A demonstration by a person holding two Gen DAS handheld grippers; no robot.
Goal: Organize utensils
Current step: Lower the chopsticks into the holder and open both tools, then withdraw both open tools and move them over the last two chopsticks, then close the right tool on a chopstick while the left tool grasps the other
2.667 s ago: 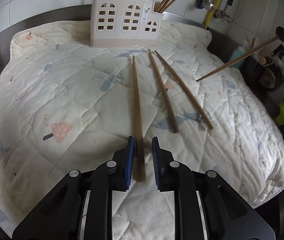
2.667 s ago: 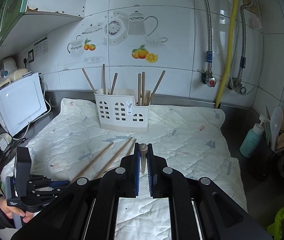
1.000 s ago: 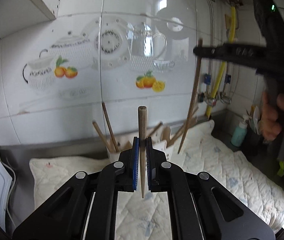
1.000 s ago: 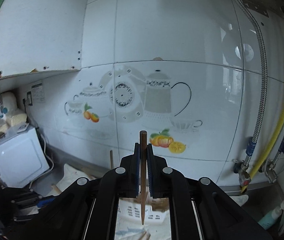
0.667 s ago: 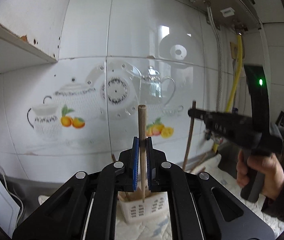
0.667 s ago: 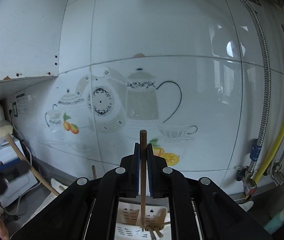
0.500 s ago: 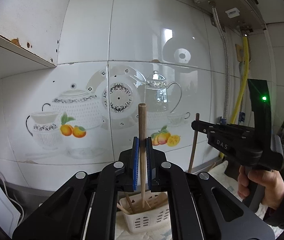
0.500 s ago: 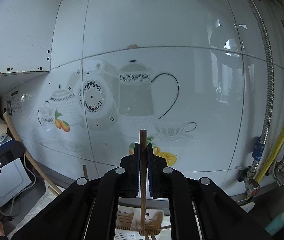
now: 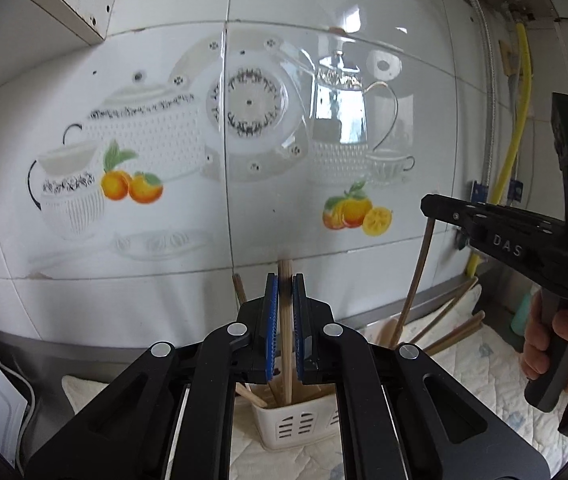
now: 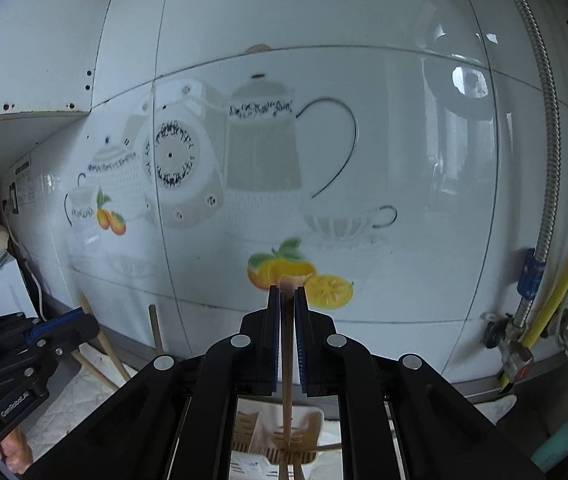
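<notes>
Both chopsticks dropping lower than half second ago, tips now entering holder. I'm keeping left gripper [image 9: 282, 280] clamped on upright chopstick [image 9: 286, 344], its tip reaching into white holder [image 9: 296, 420] at 6 o'clock. Right gripper [image 10: 287, 292] pinching second chopstick [image 10: 287, 372] vertical above holder [image 10: 275, 432]. Holding both upright so they slide in cleanly.

White wall tiles [image 9: 243, 8] printed with teapots and oranges; cream slotted utensil holder [image 9: 296, 424]; brown wooden chopstick [image 9: 285, 344]; yellow hose [image 9: 518, 120].
</notes>
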